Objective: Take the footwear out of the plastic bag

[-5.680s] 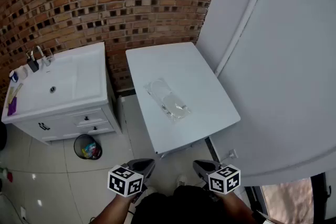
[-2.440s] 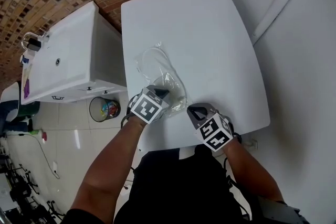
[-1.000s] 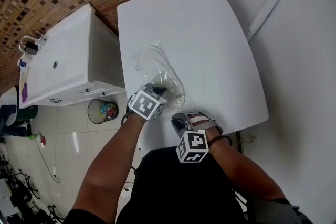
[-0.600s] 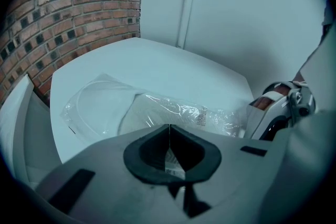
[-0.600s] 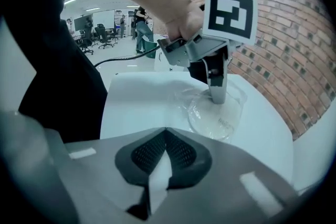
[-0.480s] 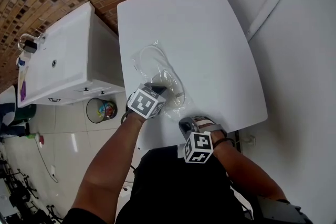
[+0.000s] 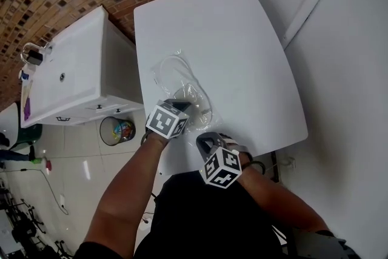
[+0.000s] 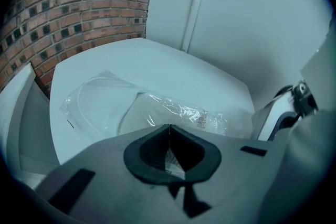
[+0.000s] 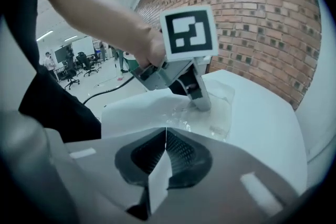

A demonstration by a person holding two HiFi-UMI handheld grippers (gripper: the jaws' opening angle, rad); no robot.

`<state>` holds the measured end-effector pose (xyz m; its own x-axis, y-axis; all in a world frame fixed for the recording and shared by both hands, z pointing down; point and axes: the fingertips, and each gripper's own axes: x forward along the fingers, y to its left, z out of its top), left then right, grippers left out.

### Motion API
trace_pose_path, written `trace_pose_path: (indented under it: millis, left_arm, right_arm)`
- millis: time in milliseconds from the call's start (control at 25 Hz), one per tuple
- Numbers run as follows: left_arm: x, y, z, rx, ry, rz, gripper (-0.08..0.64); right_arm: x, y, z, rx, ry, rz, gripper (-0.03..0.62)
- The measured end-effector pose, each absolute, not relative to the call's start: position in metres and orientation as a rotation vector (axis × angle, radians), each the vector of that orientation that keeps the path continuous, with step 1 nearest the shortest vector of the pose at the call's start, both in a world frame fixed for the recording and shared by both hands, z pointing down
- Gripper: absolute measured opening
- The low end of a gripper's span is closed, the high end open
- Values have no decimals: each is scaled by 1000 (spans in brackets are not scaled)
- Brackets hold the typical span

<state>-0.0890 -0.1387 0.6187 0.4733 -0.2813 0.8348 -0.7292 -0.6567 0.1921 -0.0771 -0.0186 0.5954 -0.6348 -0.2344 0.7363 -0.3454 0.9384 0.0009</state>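
Head view: the bag (image 7: pixel 199 105) lies on the table (image 7: pixel 242 33), close to its left and near edges, with pale footwear (image 7: pixel 176 73) faintly visible inside. The table's far half and right side are bare up to the wall (image 7: pixel 339 70). A sink cabinet (image 7: pixel 66 79) stands just beside the left edge, with a bin (image 7: pixel 117 130) below it. The left gripper (image 7: pixel 182 106) is on the bag's near end. The right gripper (image 7: pixel 204 139) is just beside it, at the table's near edge.

Left gripper view: the fingers are closed, with a fold of bag film pinched between them. The rest of the bag stretches ahead across open table.

Right gripper view: the fingers are closed on a pale strip that appears to be the bag's near edge. The left gripper presses the bag just ahead.

Against half a second ago, the left gripper has kept its place. The right one has rolled and shifted toward it, and the film between them is bunched.
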Motion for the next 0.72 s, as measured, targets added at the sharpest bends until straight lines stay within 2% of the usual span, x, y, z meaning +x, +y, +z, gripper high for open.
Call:
trace_pose_path:
  millis: [240,720]
  left_arm:
    - [-89,-139,619,2190,-843,1092,11]
    - [-88,-139,616,2160,-857,1077,8]
  right_arm:
    - [-96,4,629,292,-2217,129,3]
    - [-69,5,641,294,-2142,192,2]
